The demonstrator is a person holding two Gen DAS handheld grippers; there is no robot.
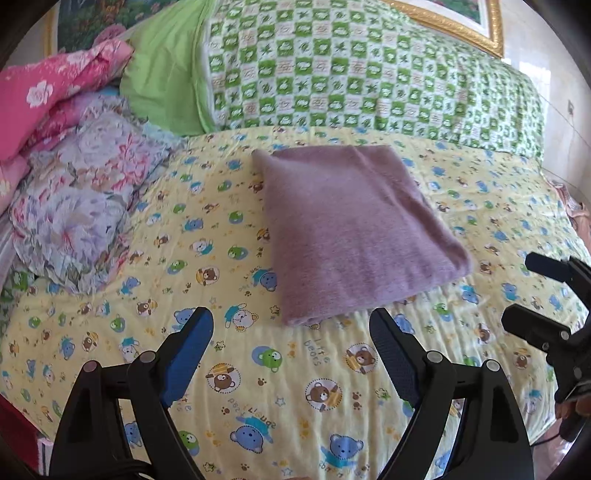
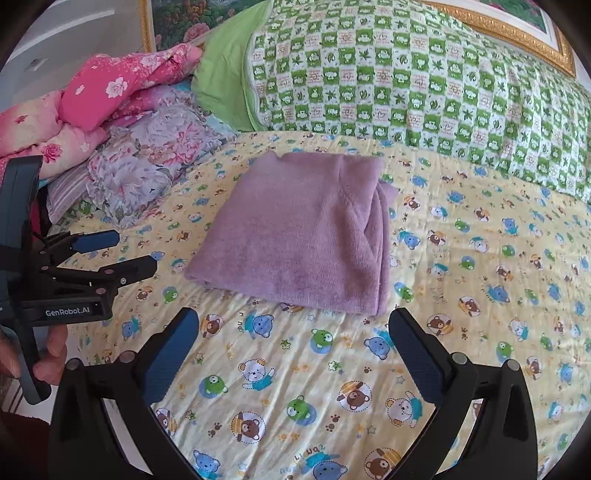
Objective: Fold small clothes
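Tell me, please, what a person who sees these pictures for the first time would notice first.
The eye falls first on the folded purple garment lying in the middle of the yellow bear-print bedsheet. Behind it, a green checked quilt runs along the head of the bed, with pink floral bedding piled at the left. Both the left gripper and the right gripper are open just before the garment, not touching it.

A bear-print sheet (image 1: 258, 398), green checked pillow (image 1: 369, 74), floral quilts (image 1: 85, 192) and gilt frame (image 1: 461, 26).
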